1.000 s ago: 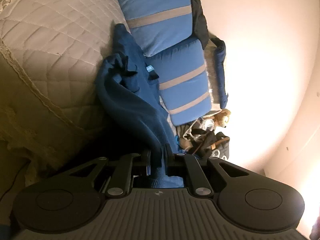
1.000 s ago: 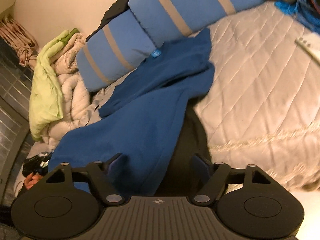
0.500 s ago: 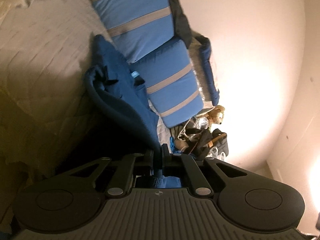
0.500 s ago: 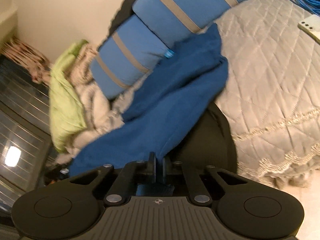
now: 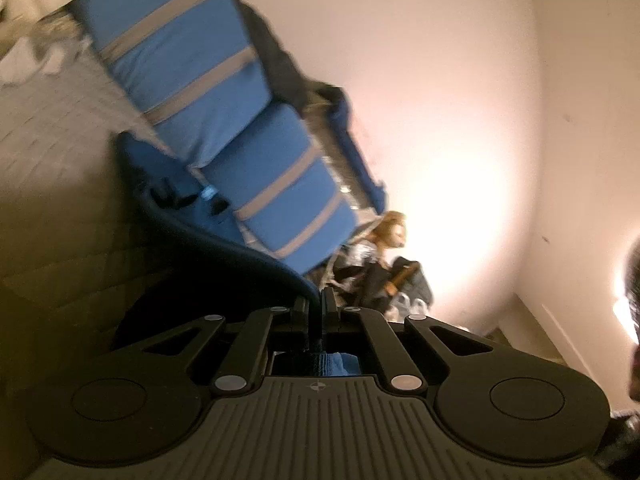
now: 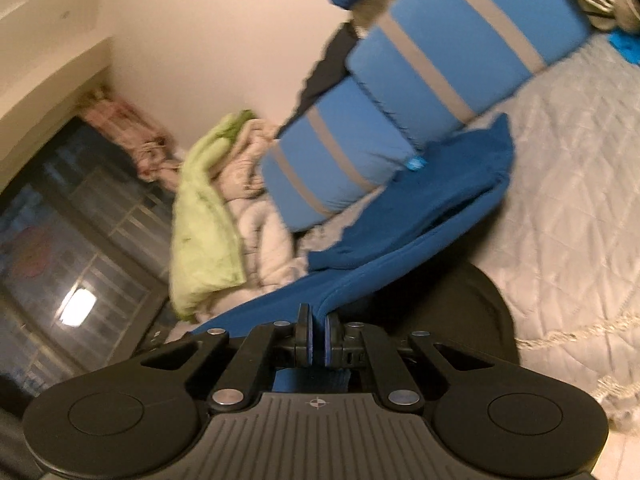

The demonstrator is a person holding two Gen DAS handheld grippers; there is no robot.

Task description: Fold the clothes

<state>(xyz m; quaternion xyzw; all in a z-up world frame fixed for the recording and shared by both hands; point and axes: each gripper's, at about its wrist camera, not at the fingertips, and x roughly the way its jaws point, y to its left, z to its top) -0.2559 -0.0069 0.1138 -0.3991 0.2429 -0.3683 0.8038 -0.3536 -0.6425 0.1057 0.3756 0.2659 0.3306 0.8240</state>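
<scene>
A dark blue fleece garment lies partly on the quilted bed and runs up into both grippers. My right gripper is shut on one edge of it, the cloth pinched between the blue pads. My left gripper is shut on another edge of the same garment, which stretches back toward the pillows. The garment hangs lifted between bed and grippers. Both views are blurred by motion.
Two blue pillows with grey stripes lean against the wall at the bed's head; they also show in the left wrist view. A green and cream blanket pile lies beside them. A teddy bear and bags sit near the wall. A dark window is at left.
The right gripper, open one second ago, has shut on the garment's edge. Both grippers have risen and pulled back, lifting the garment off the bed; the views have tilted.
</scene>
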